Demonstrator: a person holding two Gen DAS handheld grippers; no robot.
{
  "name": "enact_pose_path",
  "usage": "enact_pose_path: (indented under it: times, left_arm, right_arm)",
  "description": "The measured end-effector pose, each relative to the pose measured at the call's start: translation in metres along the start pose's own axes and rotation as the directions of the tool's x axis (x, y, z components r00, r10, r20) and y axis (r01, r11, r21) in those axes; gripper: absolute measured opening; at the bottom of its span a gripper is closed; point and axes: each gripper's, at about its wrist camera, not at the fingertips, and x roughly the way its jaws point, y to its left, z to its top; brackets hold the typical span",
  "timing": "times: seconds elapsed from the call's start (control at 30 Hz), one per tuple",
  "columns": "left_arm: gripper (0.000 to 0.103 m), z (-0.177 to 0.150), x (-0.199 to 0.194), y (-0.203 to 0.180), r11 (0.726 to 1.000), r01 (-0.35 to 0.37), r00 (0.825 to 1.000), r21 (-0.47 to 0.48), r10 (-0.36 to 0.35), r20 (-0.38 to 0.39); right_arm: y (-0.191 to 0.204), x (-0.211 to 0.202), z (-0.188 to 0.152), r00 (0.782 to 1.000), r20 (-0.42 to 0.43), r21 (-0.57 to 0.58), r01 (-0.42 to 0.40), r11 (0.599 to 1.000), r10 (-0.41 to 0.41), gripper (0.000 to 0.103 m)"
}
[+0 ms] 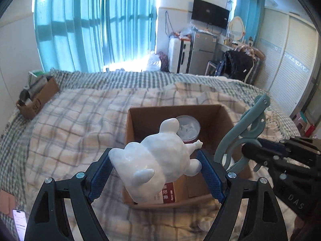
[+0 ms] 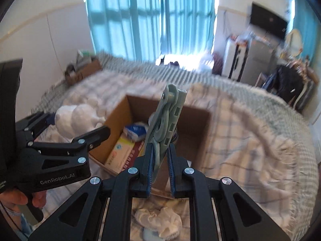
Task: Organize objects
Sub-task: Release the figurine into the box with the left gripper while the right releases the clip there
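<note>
Left gripper [image 1: 156, 172] clamps white figurine [image 1: 160, 158] above cardboard box [image 1: 218, 112] | right gripper [image 2: 160, 160], apparently nearer, grips folded hanger [image 2: 167, 116] upright over box.

Teal curtains [image 1: 96, 26] way out past the fingers, wall TV [image 1: 210, 13] ahead to the right, silver fridge [image 1: 202, 53] under it. Plaid blanket [image 1: 76, 124] covers the bed, phone [image 1: 19, 221] lying down-left of the fingers.

"GenRobot.AI" on left tongs [image 2: 66, 124]; "DAS" on right tongs [image 1: 250, 150]
</note>
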Motion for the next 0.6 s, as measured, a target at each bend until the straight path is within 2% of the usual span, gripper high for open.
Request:
enact_pose_path:
  times: [0.1, 0.27, 0.33, 0.4, 0.47, 0.6]
  left_arm:
    - [0.085, -0.001, 0.037, 0.005, 1.0, 0.012, 0.999, 0.005, -0.012, -0.045]
    - [0.085, 0.0, 0.066, 0.007, 0.999, -0.003, 0.999, 0.039, 0.005, -0.051]
    - [0.086, -0.002, 0.07, 0.008, 0.999, -0.002, 0.999, 0.037, 0.004, -0.053]
    - [0.09, -0.002, 0.069, 0.007, 0.999, 0.003, 0.998, 0.033, -0.001, -0.056]
    - [0.093, 0.0, 0.063, 0.006, 0.999, 0.007, 0.998, 0.037, -0.004, -0.06]
    - [0.095, 0.003, 0.035, -0.004, 0.999, -0.006, 1.0, 0.05, 0.008, -0.028]
  right_arm:
    - [-0.01, 0.039, -0.002, 0.999, -0.051, 0.006, -0.019, 1.0, 0.019, 0.013]
    - [-0.024, 0.068, 0.005, 0.998, -0.049, 0.029, -0.044, 0.999, 0.046, 0.014]
    - [-0.029, 0.067, 0.007, 0.998, -0.018, 0.044, -0.051, 0.998, 0.052, 0.014]
    - [-0.031, 0.059, 0.009, 0.999, 0.02, 0.055, -0.05, 0.997, 0.049, 0.02]
    - [-0.033, 0.048, 0.009, 0.998, 0.044, 0.062, -0.043, 0.997, 0.041, 0.035]
    - [-0.035, 0.012, 0.008, 0.997, 0.077, 0.071, -0.005, 0.997, 0.0, 0.036]
